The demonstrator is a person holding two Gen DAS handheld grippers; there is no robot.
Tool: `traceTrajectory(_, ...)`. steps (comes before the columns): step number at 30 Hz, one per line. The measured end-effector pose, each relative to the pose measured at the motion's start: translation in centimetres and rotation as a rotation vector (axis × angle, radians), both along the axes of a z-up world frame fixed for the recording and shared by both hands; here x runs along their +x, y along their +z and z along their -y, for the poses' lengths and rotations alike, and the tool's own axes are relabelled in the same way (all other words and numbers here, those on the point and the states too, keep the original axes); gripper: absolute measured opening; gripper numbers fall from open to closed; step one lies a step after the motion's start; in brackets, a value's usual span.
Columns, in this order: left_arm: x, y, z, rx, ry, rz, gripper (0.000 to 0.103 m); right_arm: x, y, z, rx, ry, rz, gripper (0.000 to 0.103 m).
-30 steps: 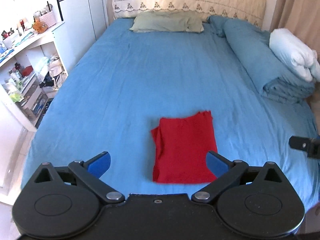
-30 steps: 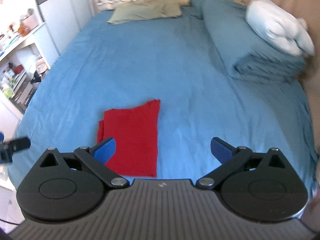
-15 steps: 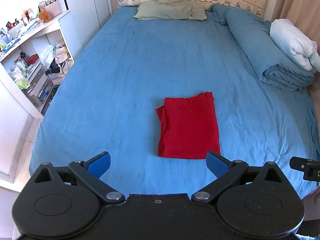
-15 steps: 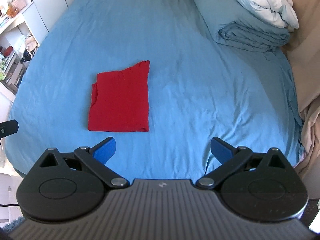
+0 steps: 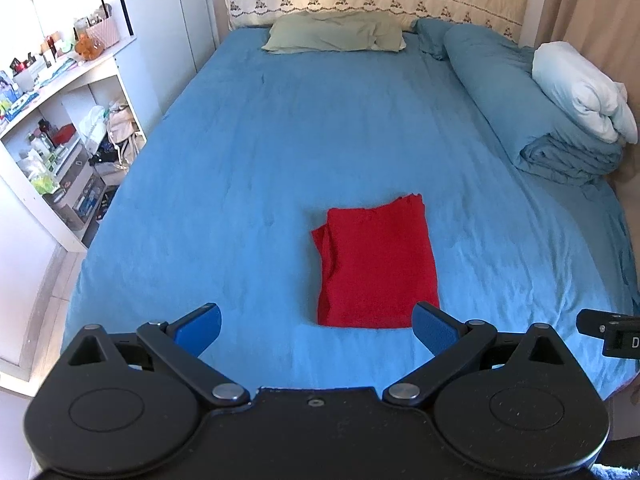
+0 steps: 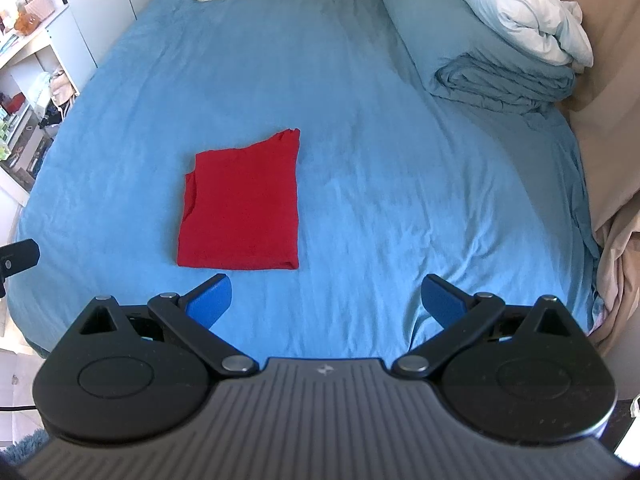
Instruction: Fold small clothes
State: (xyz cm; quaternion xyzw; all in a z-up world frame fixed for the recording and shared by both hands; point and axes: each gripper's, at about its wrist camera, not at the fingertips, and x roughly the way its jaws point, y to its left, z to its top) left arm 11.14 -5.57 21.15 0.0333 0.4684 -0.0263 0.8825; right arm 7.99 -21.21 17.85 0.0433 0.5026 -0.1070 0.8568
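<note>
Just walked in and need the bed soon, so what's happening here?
A person holds two sets of tongs, left and right, both open and empty, above the near edge of the blue-sheeted bed. The small red cloth garment lies folded into a neat rectangle on the sheet, touched by neither. The folding looks done.
</note>
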Motion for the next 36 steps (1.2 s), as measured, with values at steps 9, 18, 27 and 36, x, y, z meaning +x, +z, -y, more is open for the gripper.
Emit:
traceTrajectory(9, 0.9, 0.0, 0.0, 0.016, -0.031, 0.001, 0.103, 0.7, 0.1, 0.1, 0.009, -0.012, -0.011, 0.103)
traceTrajectory(18, 1.4, -0.2, 0.2, 0.022, -0.034, -0.010, 0.103, 1.3, -0.3, 0.5, 0.014, -0.009, -0.031, 0.103)
traceTrajectory(27, 1.4, -0.2, -0.1, 0.019, -0.039, -0.010, 0.103, 1.4, -0.5, 0.0, 0.011, -0.006, -0.034, 0.103)
traceTrajectory(36, 1.5, -0.2, -0.1, 0.016, -0.036, -0.013, 0.103, 1.5, -0.6, -0.2, 0.012, -0.007, -0.034, 0.103)
